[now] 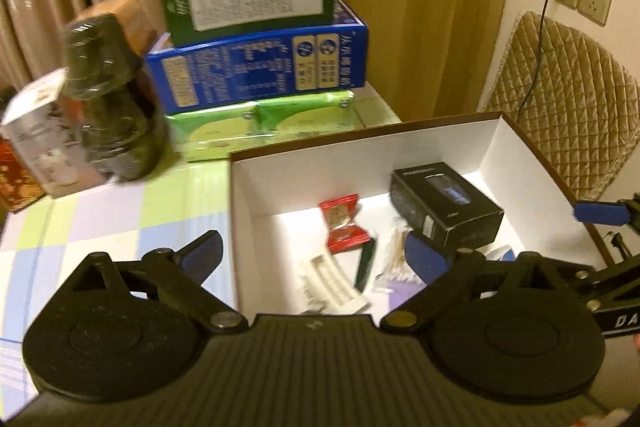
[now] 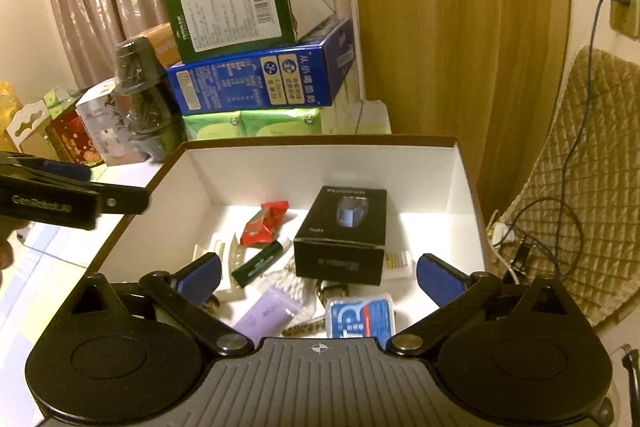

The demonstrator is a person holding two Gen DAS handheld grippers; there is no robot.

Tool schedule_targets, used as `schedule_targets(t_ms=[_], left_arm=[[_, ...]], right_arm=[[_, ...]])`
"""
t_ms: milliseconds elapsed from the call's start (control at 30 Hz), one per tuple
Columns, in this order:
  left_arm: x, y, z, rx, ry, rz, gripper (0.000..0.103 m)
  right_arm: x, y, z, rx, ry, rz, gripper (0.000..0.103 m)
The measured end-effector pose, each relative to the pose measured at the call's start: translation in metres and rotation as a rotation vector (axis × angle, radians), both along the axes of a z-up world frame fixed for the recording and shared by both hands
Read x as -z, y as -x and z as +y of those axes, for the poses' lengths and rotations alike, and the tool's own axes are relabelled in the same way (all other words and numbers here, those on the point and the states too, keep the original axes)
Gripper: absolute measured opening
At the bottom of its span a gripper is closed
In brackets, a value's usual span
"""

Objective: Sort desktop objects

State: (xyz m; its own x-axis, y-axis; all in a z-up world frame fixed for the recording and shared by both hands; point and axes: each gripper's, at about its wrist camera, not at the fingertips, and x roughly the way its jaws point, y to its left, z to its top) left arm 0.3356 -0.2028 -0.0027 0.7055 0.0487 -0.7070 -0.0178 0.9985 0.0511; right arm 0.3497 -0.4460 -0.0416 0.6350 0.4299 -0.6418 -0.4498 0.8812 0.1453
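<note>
Both grippers hang over one open white box point(image 2: 256, 163) with brown edges, and both stand wide with nothing between the fingers. The left gripper point(image 1: 316, 255) has one finger over the checked tablecloth point(image 1: 100, 211) at 9 o'clock and the other over the box floor. The right gripper point(image 2: 318, 277) is spread across the near part of the box, both blue pads above the contents.

The sorted things lie inside the box. There is one black carton point(image 2: 342, 235) standing near the middle, toward 1 o'clock from the right gripper. At 11 o'clock lies one red packet point(image 2: 262, 225), and just below it one dark green tube point(image 2: 256, 265). One cream clip point(image 2: 228, 255) rests by the left wall. Near the gripper sit one bag of cotton swabs point(image 2: 294, 287), one lilac packet point(image 2: 266, 313) and one blue and white packet point(image 2: 360, 315). A small white item pokes out at the carton's right, possibly a tube; it is too hidden to say.

Behind the box, at 12 o'clock, three packages are stacked: one green box point(image 2: 236, 13) on one blue box point(image 2: 256, 79) on one pale green tissue pack point(image 2: 252, 123). At 10 o'clock stands one dark wrapped jar point(image 2: 144, 99), beside one white carton point(image 2: 102, 119).
</note>
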Motion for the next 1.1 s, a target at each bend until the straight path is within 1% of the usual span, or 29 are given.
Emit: schedule_targets(t_ms=[100, 267, 533, 600, 767, 900, 1100], left_arm=[[-0.005, 0.019, 0.007, -0.022, -0.003, -0.011, 0.099], [-0.016, 0.053, 0.019, -0.054, 0.021, -0.036, 0.102], [-0.029, 0.108, 0.028, -0.065, -0.005, -0.074, 0.102], [-0.032, 0.122, 0.030, -0.061, 0.001, -0.083, 0.102], [-0.038, 0.156, 0.034, -0.046, 0.023, -0.077, 0.102], [-0.040, 0.181, 0.037, -0.068, 0.025, -0.066, 0.102], [-0.040, 0.215, 0.040, -0.066, 0.028, -0.039, 0.102]], right_arm=[[-0.004, 0.015, -0.003, 0.024, -0.007, -0.005, 0.101], [-0.011, 0.039, -0.005, 0.050, -0.023, -0.005, 0.101], [-0.023, 0.080, 0.000, 0.087, -0.028, -0.009, 0.101], [-0.025, 0.092, 0.002, 0.095, -0.027, -0.009, 0.101], [-0.028, 0.120, 0.008, 0.106, -0.011, -0.005, 0.101], [-0.027, 0.143, 0.010, 0.071, -0.017, 0.007, 0.101], [-0.026, 0.174, 0.014, 0.069, -0.018, 0.019, 0.101]])
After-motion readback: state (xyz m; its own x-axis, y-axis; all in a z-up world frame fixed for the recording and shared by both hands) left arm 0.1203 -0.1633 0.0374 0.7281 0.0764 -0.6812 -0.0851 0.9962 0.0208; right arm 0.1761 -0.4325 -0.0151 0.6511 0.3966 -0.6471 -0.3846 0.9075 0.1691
